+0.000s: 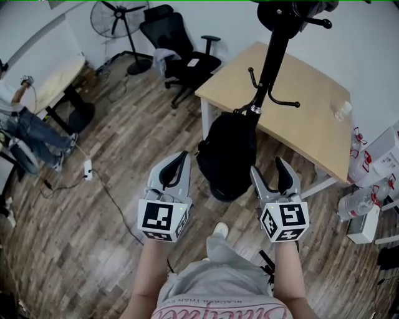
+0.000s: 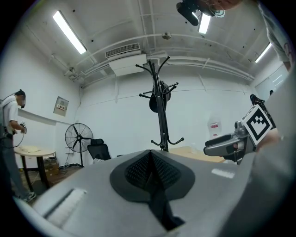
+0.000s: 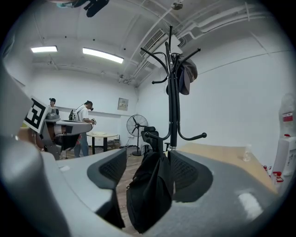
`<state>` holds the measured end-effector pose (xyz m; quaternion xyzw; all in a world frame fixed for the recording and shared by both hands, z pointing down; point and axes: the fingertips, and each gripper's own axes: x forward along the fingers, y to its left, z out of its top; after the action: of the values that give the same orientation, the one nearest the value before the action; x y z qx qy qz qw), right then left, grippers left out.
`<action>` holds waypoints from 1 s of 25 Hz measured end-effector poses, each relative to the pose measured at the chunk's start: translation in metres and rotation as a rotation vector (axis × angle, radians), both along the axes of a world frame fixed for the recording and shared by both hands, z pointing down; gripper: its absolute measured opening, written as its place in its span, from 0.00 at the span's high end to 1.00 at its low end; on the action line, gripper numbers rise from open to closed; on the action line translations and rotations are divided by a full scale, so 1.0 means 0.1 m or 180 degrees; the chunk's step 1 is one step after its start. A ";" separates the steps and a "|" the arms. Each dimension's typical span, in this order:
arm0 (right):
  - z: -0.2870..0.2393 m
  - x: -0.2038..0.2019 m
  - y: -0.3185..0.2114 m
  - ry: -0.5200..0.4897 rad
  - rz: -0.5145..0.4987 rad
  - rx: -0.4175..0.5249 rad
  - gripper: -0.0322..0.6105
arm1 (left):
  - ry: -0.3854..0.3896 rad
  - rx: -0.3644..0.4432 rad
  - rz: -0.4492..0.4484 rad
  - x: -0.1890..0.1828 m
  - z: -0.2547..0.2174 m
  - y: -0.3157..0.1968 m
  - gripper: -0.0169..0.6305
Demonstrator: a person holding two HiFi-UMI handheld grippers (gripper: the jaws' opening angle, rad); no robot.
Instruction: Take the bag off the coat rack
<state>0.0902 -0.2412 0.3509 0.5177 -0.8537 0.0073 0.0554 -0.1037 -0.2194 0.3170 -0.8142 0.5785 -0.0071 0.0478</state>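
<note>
Light wood table (image 1: 305, 118) ahead on my rt, w/ a small clear bottle (image 1: 342, 111) at its edge by the wall. Black office chair (image 1: 181, 47) beyond it, standing fan (image 1: 121, 19) near that. Person (image 1: 28, 124) in jeans far left, next to a pale table (image 1: 59, 78). White power strip (image 1: 88, 169) + cable on the wood floor (image 1: 124, 156). Big clear water bottle (image 1: 358, 202) far rt. Overhead: strip lights (image 2: 69, 32), AC unit (image 2: 127, 62).
</note>
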 end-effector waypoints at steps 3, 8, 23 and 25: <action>0.11 -0.01 -0.28 0.0046 -0.0014 -0.0086 0.50 | 0.0014 -0.0040 -0.0046 -0.03 0.03 -0.26 0.94; 0.36 0.01 -0.70 0.0150 0.0029 -0.0255 0.52 | -0.0026 -0.0116 -0.0064 -0.04 0.09 -0.64 0.94; 1.13 -0.03 -1.18 0.0624 0.0442 -0.0710 0.57 | -0.0057 -0.0458 -0.0031 -0.10 0.44 -1.17 0.94; 1.20 -0.01 -1.20 0.0597 0.0570 -0.0772 0.57 | -0.0057 -0.0494 0.0004 -0.11 0.46 -1.19 0.94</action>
<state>0.0889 -0.3609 0.4707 0.5796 -0.7882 0.0668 0.1960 -0.1145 -0.3382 0.3627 -0.8158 0.5752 -0.0591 -0.0103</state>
